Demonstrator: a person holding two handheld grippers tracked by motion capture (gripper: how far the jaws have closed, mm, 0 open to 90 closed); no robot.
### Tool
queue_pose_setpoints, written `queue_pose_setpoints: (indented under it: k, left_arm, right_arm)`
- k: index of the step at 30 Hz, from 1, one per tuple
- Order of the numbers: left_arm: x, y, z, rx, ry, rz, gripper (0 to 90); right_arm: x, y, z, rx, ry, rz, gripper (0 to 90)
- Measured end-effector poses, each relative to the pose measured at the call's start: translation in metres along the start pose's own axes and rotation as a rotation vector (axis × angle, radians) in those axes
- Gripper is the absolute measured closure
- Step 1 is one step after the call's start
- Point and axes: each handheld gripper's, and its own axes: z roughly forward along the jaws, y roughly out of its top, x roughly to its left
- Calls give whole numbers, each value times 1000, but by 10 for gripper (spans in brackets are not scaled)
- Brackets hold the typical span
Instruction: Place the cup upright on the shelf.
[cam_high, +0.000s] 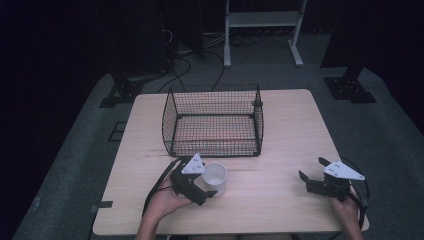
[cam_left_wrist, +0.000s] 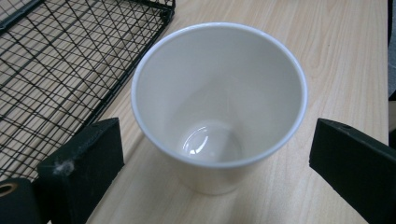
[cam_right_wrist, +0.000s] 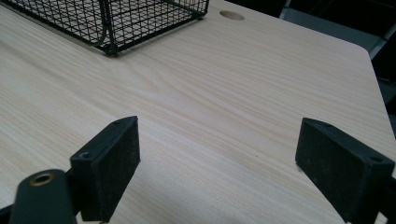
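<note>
A white paper cup (cam_high: 215, 178) stands upright and empty on the wooden table (cam_high: 280, 150), just in front of a black wire basket (cam_high: 213, 121). My left gripper (cam_high: 206, 186) is open with its jaws on either side of the cup (cam_left_wrist: 219, 102), not touching it. The basket's corner (cam_left_wrist: 56, 70) lies to the left of the cup in the left gripper view. My right gripper (cam_high: 314, 169) rests near the table's front right, open, with nothing between its jaws (cam_right_wrist: 217, 163); bare wood lies ahead of it.
The wire basket (cam_right_wrist: 116, 18) holds nothing that I can see. A round hole (cam_right_wrist: 232, 15) marks the table's far side. Beyond the table stand a white frame (cam_high: 262, 25), cables and black stand bases on grey floor.
</note>
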Motion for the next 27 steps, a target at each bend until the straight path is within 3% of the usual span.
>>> queue_pose_setpoints:
  k: [19, 23, 27]
  left_arm:
    - [11, 3, 21, 49, -56, -41, 53]
    - [11, 3, 21, 36, -79, -22, 193]
    - [11, 5, 21, 46, -77, -19, 209]
  right_arm:
    - [0, 0, 0, -3, 2, 0, 131]
    - [0, 0, 0, -4, 2, -1, 131]
    - [0, 0, 0, -6, 3, 0, 131]
